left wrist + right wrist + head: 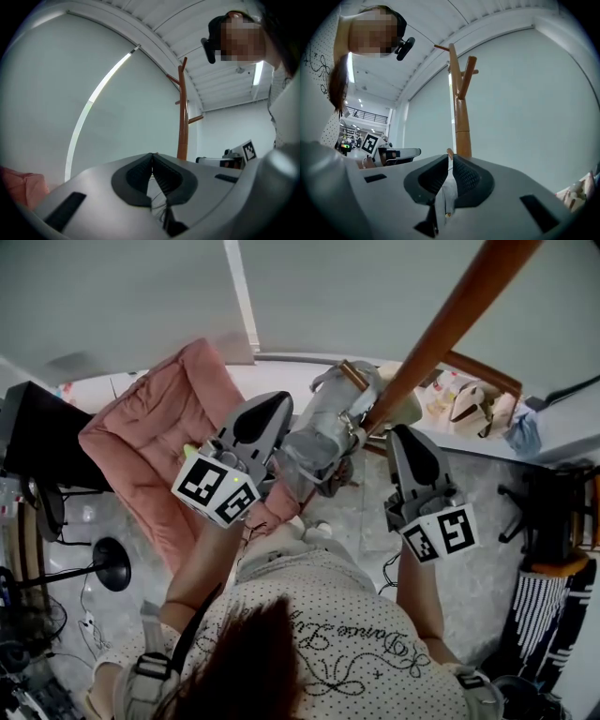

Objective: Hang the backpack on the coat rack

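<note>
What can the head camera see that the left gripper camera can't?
Only the head view shows the bulk of the grey backpack, the whole pink cushion and the person's dotted shirt. Only the left gripper view shows the coat rack's pegs, the ceiling, and the left gripper with its pads shut on a thin bit of the backpack. Both views show the coat rack's brown pole and the left gripper.

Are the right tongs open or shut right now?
Shut on the backpack: in the right gripper view the right tongs pinch a grey strip of its fabric between their pads.
</note>
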The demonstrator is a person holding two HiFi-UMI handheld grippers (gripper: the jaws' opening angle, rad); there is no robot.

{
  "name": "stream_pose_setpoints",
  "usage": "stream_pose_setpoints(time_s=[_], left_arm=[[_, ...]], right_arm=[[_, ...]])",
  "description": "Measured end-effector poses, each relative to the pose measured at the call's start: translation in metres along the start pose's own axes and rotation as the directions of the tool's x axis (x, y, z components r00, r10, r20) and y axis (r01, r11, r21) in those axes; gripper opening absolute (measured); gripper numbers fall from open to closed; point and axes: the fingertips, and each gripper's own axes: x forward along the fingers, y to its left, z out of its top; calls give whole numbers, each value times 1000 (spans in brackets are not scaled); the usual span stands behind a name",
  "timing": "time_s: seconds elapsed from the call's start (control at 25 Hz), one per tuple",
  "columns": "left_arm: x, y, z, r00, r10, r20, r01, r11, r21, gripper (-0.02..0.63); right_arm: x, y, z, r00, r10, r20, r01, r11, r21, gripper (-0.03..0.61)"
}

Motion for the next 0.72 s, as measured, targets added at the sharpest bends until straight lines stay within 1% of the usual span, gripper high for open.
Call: stream_pose_setpoints(time_s=[0.08, 0.16, 0.4, 0.72], left_arm=[[-5, 1, 5, 1000, 10, 7, -10, 1000, -3, 5], [-9, 3, 10, 999, 29, 15, -30, 999, 20, 5], [-14, 5, 14, 999, 49, 5, -50, 997, 64, 5], [-15, 7, 15, 998, 59, 4, -59, 995, 78, 5]], right_arm=[[0, -7, 0, 999, -30, 13, 30, 999, 19, 27], [-1, -11, 2, 998, -52, 25, 51, 999, 19, 14], [4, -12, 7, 996, -76, 35, 77, 997, -19, 12], [5, -14, 9, 994, -102, 40, 104, 994, -32, 12]])
